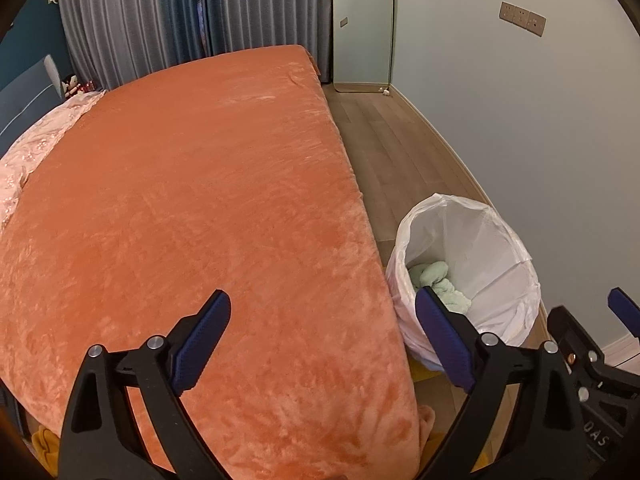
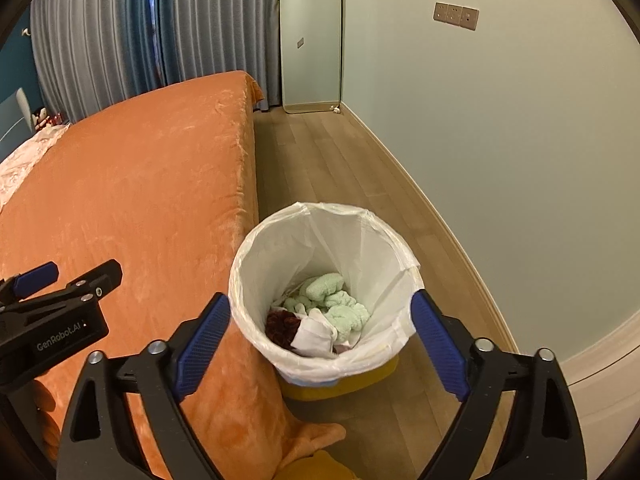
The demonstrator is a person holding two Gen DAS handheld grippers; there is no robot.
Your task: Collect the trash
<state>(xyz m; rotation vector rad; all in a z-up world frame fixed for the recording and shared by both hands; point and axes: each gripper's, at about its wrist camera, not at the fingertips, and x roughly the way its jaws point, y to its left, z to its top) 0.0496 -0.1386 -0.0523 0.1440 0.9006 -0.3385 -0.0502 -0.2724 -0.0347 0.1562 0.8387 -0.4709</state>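
The trash bin (image 2: 324, 300), a yellow tub lined with a white plastic bag, stands on the wood floor (image 2: 340, 168) tight against the side of the bed. Inside it lie pale green fluffy cloths (image 2: 334, 300), a crumpled white piece (image 2: 314, 336) and a dark red bundle (image 2: 282, 326). In the left wrist view the same bin (image 1: 466, 276) shows only the green cloths at its bottom.

The right gripper (image 2: 322, 344) hangs above the bin mouth, pointing down into it, its blue-padded fingers (image 2: 204, 340) spread wide to either side of the rim with nothing between them. The left gripper (image 1: 322, 340) is held over the near edge of the bed, angled down at the orange plush blanket (image 1: 192, 184), fingers likewise spread wide and empty; it sits just beside the right one, to its left.

Beyond the bed hang grey-blue curtains (image 1: 192, 12), with a standing mirror (image 2: 312, 48) leaning in the corner and a wall switch plate (image 2: 456, 16) on the pale wall.
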